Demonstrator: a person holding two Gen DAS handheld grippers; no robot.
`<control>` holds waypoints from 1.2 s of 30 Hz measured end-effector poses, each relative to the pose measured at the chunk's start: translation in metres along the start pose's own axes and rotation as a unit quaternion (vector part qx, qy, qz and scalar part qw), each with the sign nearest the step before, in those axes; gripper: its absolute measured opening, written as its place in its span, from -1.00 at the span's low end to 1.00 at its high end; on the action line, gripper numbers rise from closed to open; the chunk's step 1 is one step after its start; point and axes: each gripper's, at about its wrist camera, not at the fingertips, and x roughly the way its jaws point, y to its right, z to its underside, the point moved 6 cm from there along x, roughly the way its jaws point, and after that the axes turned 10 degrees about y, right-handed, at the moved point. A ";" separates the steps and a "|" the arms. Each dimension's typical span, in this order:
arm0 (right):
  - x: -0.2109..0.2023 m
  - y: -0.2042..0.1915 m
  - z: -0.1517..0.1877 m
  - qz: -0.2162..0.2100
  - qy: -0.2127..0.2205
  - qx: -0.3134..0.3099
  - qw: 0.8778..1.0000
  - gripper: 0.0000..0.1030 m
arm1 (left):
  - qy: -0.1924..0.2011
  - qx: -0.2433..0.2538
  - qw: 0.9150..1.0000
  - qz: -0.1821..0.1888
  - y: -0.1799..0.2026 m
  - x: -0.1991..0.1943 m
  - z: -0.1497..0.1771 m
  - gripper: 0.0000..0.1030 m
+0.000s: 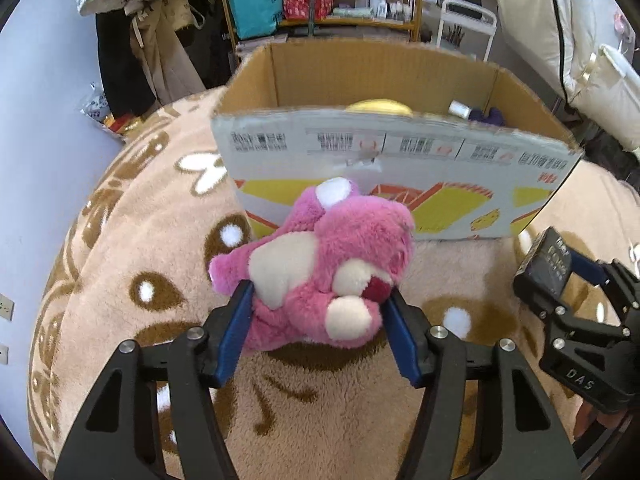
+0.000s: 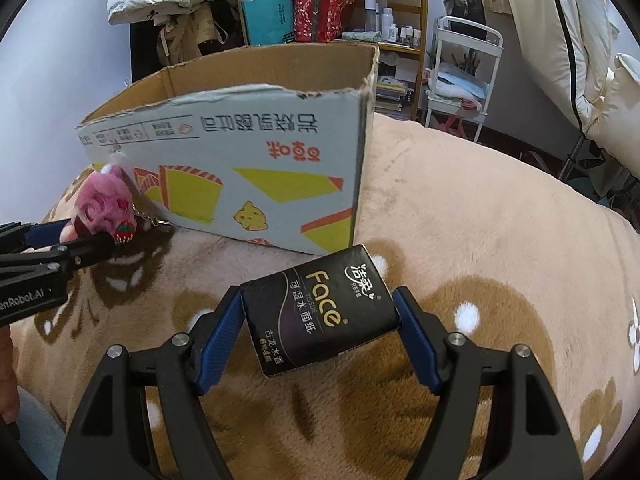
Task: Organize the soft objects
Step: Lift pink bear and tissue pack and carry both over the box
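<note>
My left gripper [image 1: 320, 296] is shut on a pink plush bear [image 1: 320, 256] and holds it just above the blanket, in front of the cardboard box [image 1: 400, 160]. The bear also shows in the right wrist view [image 2: 106, 208], with a small chain hanging from it. My right gripper [image 2: 320, 300] is shut on a black tissue pack [image 2: 320, 308] marked "Face", held low near the box's right corner [image 2: 360, 152]. The right gripper with the pack also shows at the right of the left wrist view [image 1: 552, 268]. Inside the box lie a yellow object [image 1: 380, 107] and a purple soft thing [image 1: 490, 116].
A beige fleece blanket [image 2: 480, 240] with brown patterns covers the bed under everything. Behind the box stand a wooden shelf [image 2: 400, 8] with bags and bottles, hanging clothes [image 1: 140, 40] and a white cart [image 2: 464, 64]. White bedding [image 2: 580, 40] is at the far right.
</note>
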 end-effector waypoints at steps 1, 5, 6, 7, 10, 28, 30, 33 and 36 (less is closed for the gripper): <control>-0.002 -0.001 0.000 -0.001 0.001 0.000 1.000 0.52 | 0.006 0.001 1.000 0.000 0.000 -0.004 -0.001 0.19; -0.008 -0.003 -0.002 -0.001 0.004 -0.005 1.000 0.52 | -0.005 -0.004 1.000 0.010 0.000 -0.005 0.002 0.15; -0.010 -0.004 -0.003 -0.001 0.006 -0.005 1.000 0.52 | -0.009 -0.010 1.000 0.011 -0.002 -0.005 0.003 0.15; -0.012 -0.007 -0.004 -0.002 0.009 -0.004 1.000 0.52 | -0.011 -0.014 1.000 0.013 -0.002 -0.005 0.004 0.15; -0.020 -0.009 -0.007 -0.003 0.019 -0.003 1.000 0.52 | -0.006 -0.044 0.999 0.025 -0.011 -0.012 0.001 0.15; -0.086 -0.008 -0.063 -0.003 0.138 0.017 0.990 0.52 | 0.160 -0.027 0.986 -0.029 -0.028 -0.104 -0.045 0.16; -0.092 -0.003 -0.075 -0.007 0.153 0.029 0.988 0.52 | 0.175 -0.022 0.984 -0.036 -0.027 -0.108 -0.053 0.16; -0.100 0.000 -0.091 -0.008 0.173 0.035 0.984 0.52 | 0.183 -0.025 0.982 -0.032 -0.026 -0.111 -0.060 0.16; -0.103 0.002 -0.104 -0.010 0.185 0.036 0.982 0.52 | 0.188 -0.019 0.981 -0.034 -0.023 -0.110 -0.066 0.16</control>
